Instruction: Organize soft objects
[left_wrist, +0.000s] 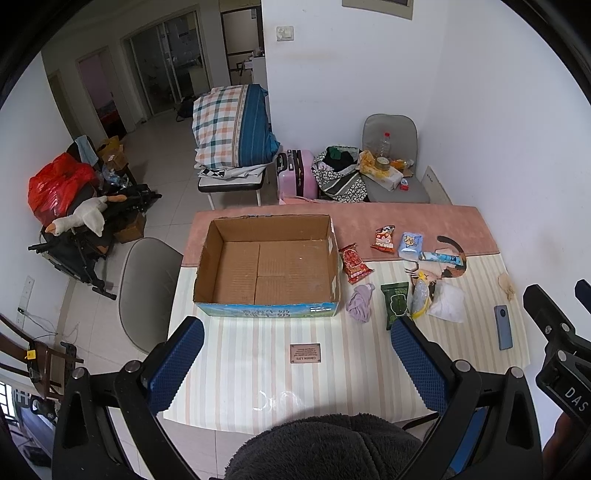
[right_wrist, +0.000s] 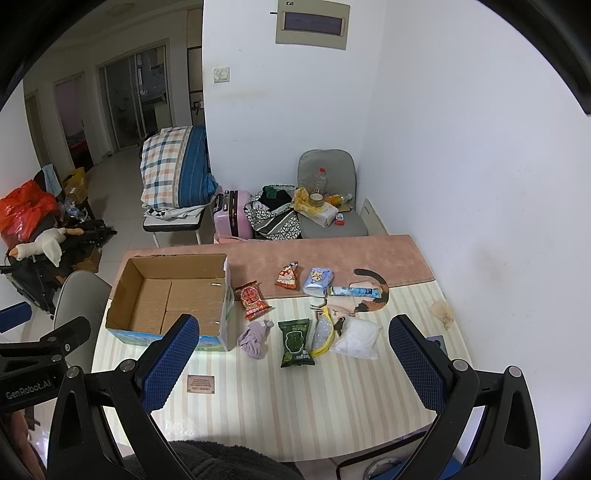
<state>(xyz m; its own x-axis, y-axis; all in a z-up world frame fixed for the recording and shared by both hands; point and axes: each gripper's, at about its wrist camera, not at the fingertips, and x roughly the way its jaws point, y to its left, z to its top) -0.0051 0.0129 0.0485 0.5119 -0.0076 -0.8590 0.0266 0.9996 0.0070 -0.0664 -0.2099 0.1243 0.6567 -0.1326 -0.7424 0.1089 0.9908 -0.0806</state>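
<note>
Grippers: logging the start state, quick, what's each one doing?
Left gripper: open, holding nothing.
Right gripper: open, holding nothing.

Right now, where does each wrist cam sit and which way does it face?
Left wrist: on the left hand-held gripper, held high over the near table edge, facing the cardboard box; shows its open blue fingers, the dark fleece sleeve and the right hand-held gripper at right.
Right wrist: on the right hand-held gripper, further right, facing the green packet and lilac cloth; the left tool shows at left.
Shared: box, snacks, striped table, far chair.
</note>
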